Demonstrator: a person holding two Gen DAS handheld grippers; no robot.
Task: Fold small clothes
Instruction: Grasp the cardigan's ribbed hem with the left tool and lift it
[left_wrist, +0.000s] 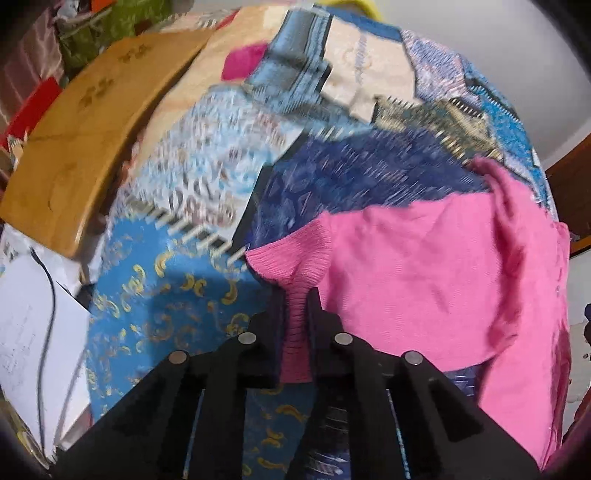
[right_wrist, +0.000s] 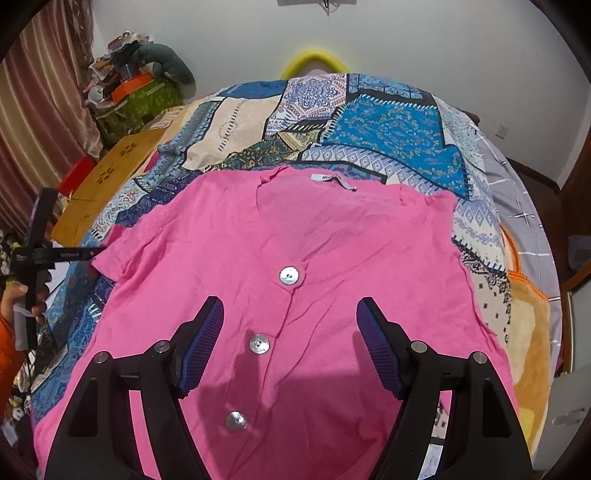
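Left wrist view is smeared by motion blur, so the patchwork bedspread (left_wrist: 207, 177) reads only as streaks of blue and cream, and the lower hem of the pink cardigan (left_wrist: 424, 273) is cut off at the right edge. Right wrist view is sharp, though the cardigan's bottom part is hidden behind the black gripper frame. The left gripper (left_wrist: 297, 306) points steeply down at the bed, its fingers clenched on the ribbed cuff of the sleeve (left_wrist: 295, 280), which bunches into a narrow pleat between them. In the right wrist view a hand (right_wrist: 22, 299) at the far left grips that tool's handle. The right gripper (right_wrist: 290, 325) hovers tilted down over the cardigan's front, fingers (right_wrist: 207, 339) released and spread wide with nothing between them. The cardigan (right_wrist: 295, 295) lies spread flat on the bed, front up, V-neck away from the camera, with three pearly buttons (right_wrist: 289, 276) down the middle and a grey neck label (right_wrist: 332, 180).
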